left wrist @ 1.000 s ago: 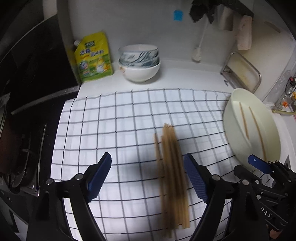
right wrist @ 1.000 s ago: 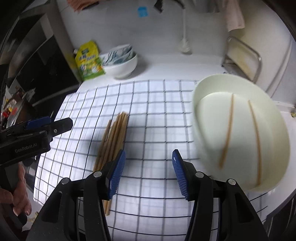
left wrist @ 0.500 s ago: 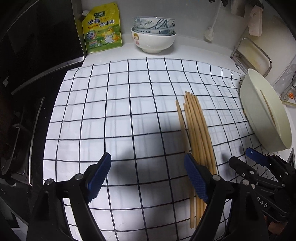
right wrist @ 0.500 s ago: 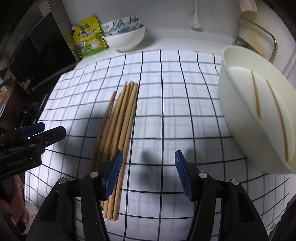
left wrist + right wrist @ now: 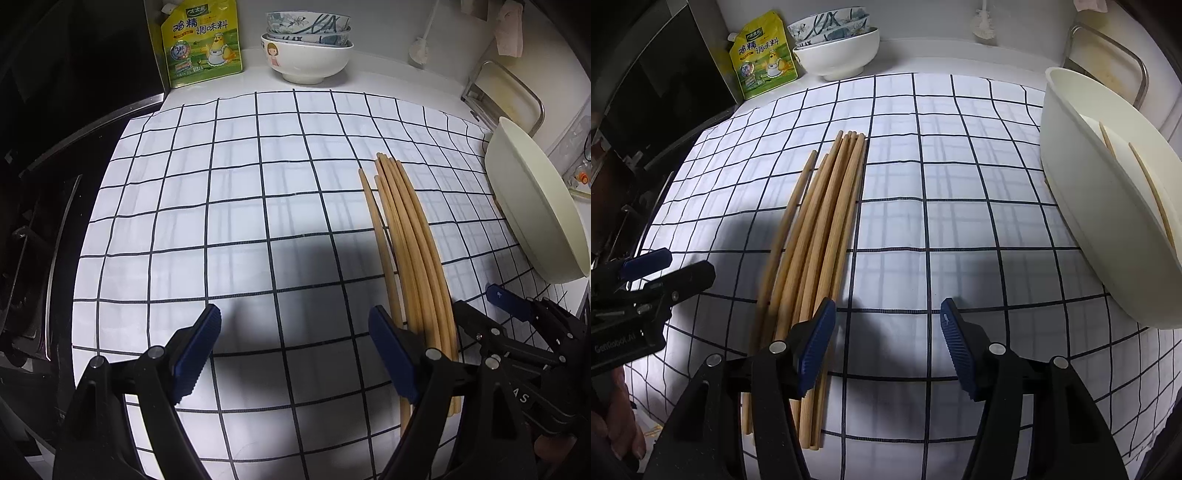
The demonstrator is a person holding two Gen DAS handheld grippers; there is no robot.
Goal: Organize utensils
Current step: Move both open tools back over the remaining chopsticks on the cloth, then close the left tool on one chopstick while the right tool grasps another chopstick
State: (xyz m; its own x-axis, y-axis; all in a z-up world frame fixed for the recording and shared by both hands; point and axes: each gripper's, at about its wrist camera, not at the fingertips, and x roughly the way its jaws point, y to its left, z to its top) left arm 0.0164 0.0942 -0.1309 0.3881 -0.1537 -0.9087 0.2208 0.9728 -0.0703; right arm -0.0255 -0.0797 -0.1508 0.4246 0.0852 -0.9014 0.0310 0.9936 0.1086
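Both claws hang over the checked cloth [image 5: 229, 206] with nothing in them: our left gripper [image 5: 295, 354] and our right gripper [image 5: 886, 345] each have their jaws apart. Between them lie the chopsticks [image 5: 820, 236], a loose bundle flat on the cloth, long axis running away from us toward the stacked bowls [image 5: 836, 51]. They sit just left of the right gripper and just right of the left one, under each one's inner finger, so we judge either could reach. Two more chopsticks rest in the white basin [image 5: 1108, 206] at the right. Near ends of the bundle are hidden behind the fingers.
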